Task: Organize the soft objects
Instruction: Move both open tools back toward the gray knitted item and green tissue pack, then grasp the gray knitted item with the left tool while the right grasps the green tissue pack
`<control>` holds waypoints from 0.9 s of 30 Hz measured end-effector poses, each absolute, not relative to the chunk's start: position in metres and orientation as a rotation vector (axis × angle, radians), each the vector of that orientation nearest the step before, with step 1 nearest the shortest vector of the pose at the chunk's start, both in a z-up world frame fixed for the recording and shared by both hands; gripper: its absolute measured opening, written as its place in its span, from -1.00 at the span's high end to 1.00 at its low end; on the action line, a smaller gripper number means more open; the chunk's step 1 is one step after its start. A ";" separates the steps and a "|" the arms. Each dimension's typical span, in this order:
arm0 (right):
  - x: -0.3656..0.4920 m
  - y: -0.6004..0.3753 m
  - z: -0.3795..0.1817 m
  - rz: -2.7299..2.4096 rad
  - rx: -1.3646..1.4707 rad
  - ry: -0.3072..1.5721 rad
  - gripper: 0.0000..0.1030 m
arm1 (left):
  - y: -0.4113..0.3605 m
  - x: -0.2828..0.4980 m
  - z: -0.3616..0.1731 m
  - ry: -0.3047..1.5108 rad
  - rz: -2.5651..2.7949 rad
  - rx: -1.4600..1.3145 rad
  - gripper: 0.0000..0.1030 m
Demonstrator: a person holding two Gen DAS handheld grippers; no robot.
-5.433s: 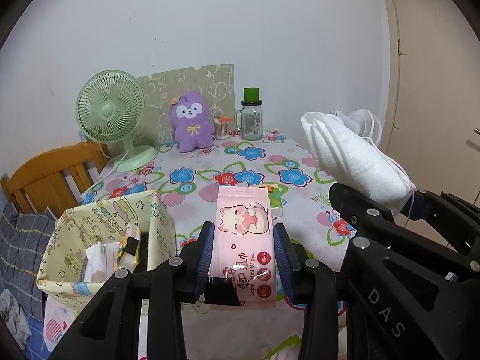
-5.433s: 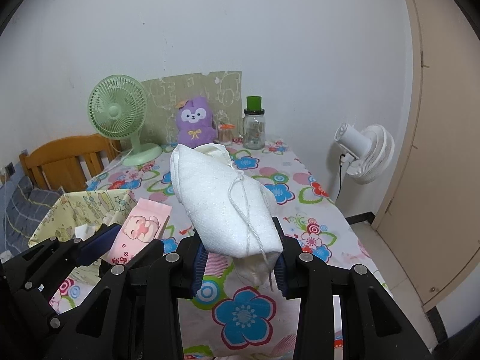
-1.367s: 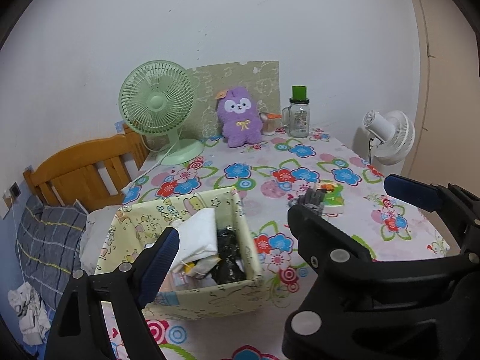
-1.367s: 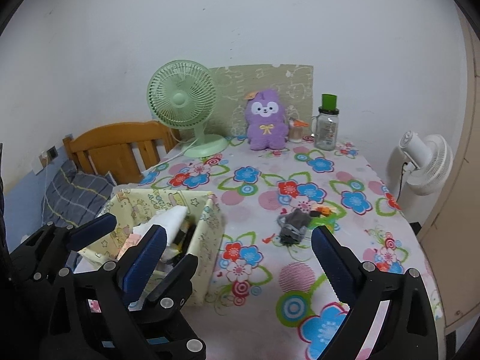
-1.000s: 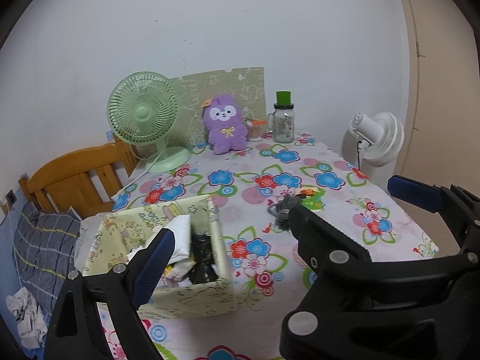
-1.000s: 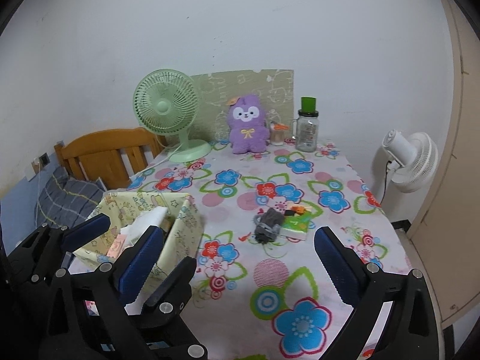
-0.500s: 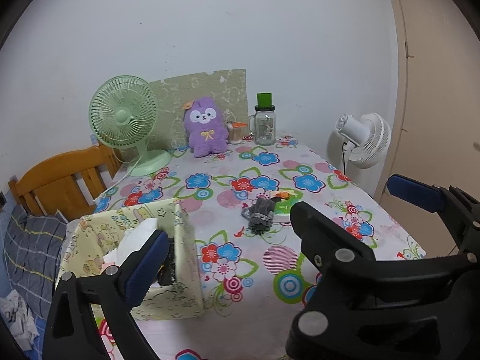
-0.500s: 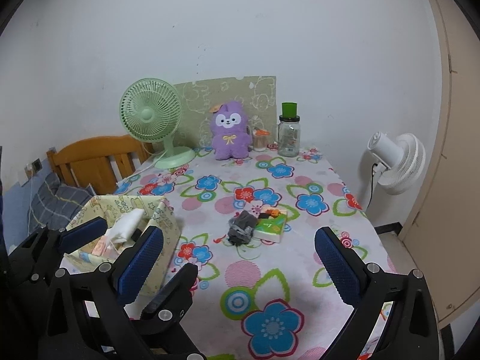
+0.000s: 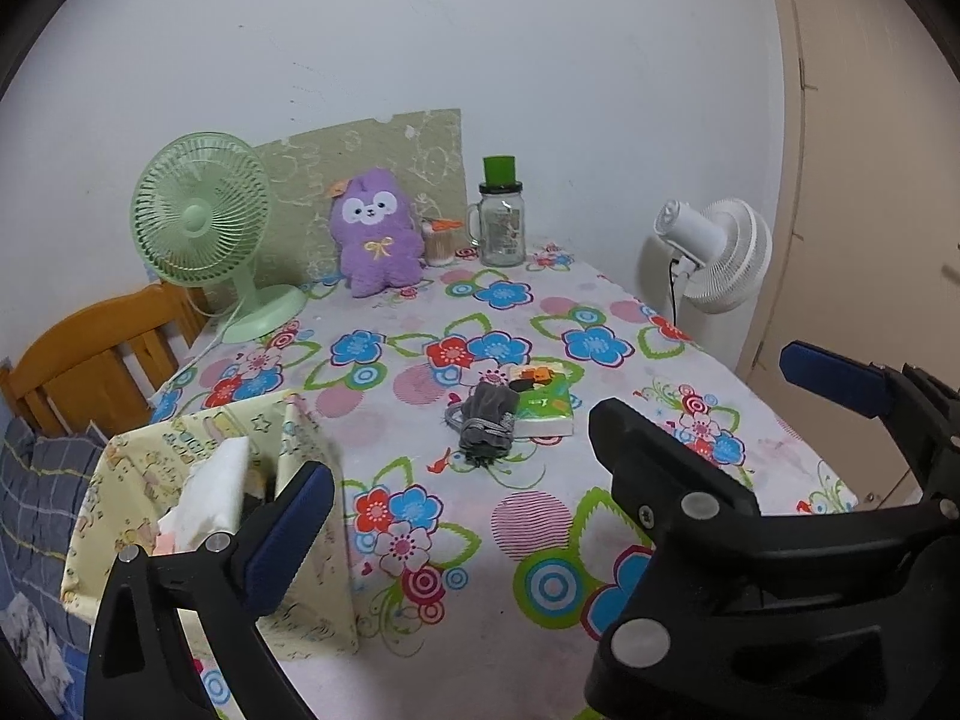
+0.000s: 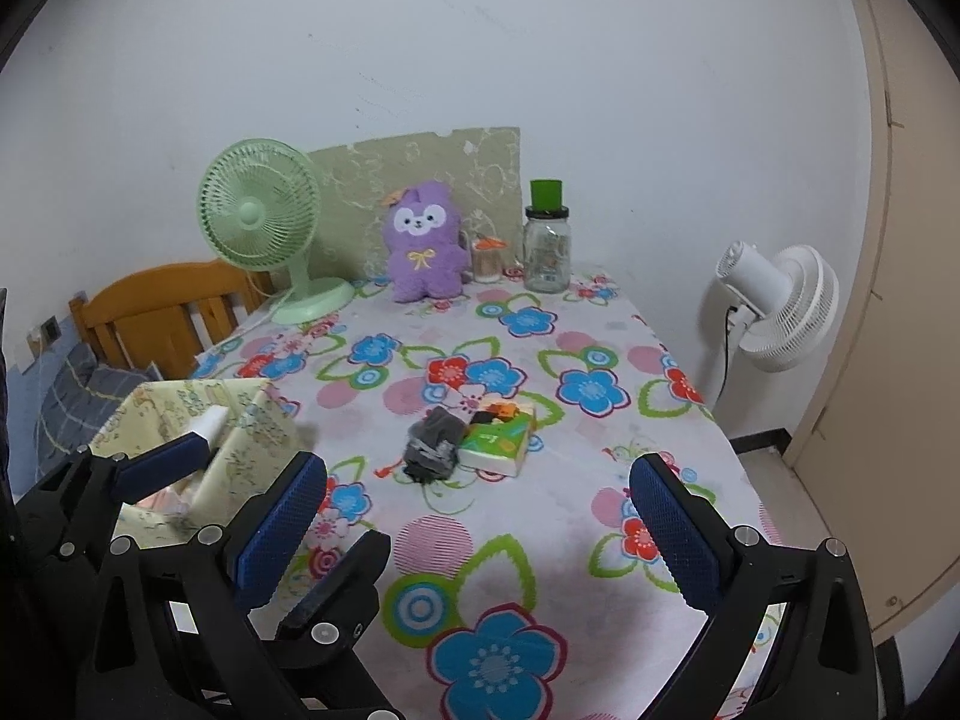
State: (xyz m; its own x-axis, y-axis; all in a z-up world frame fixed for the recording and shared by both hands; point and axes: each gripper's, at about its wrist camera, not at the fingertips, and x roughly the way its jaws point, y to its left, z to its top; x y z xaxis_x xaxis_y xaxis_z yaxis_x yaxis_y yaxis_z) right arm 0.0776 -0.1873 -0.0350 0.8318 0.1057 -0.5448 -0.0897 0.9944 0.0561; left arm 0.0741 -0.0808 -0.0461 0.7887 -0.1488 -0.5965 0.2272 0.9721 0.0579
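A yellow patterned fabric box point(image 9: 312, 588) stands at the table's front left and holds a white cloth bundle point(image 9: 210, 492) and other items; it also shows in the right wrist view point(image 10: 252, 438). A grey rolled cloth point(image 9: 489, 423) lies mid-table against a green tissue pack point(image 9: 546, 405); both show in the right wrist view, the cloth point(image 10: 435, 444) and the pack point(image 10: 498, 441). A purple plush toy point(image 10: 423, 249) sits at the back. My left gripper point(image 9: 456, 510) is open and empty beside the box. My right gripper point(image 10: 474, 531) is open and empty above the table's front.
A green desk fan point(image 9: 204, 222), a glass jar with a green lid point(image 9: 501, 219) and a small cup point(image 9: 441, 240) stand at the back. A white floor fan point(image 10: 774, 306) is right of the table, a wooden chair point(image 10: 162, 306) left.
Both grippers held a wipes pack and a white bundle; now both are open and empty, the bundle lies in the box. Both views have drawn back and right from the box.
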 end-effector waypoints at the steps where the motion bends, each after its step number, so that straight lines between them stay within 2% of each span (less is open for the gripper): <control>1: 0.079 -0.188 -0.036 0.100 0.029 0.583 -0.98 | -0.082 0.076 -0.048 0.634 -0.206 0.134 -0.99; 27: 0.158 -0.202 -0.074 0.060 0.031 0.660 -0.99 | -0.096 0.159 -0.088 0.727 -0.189 0.112 -0.99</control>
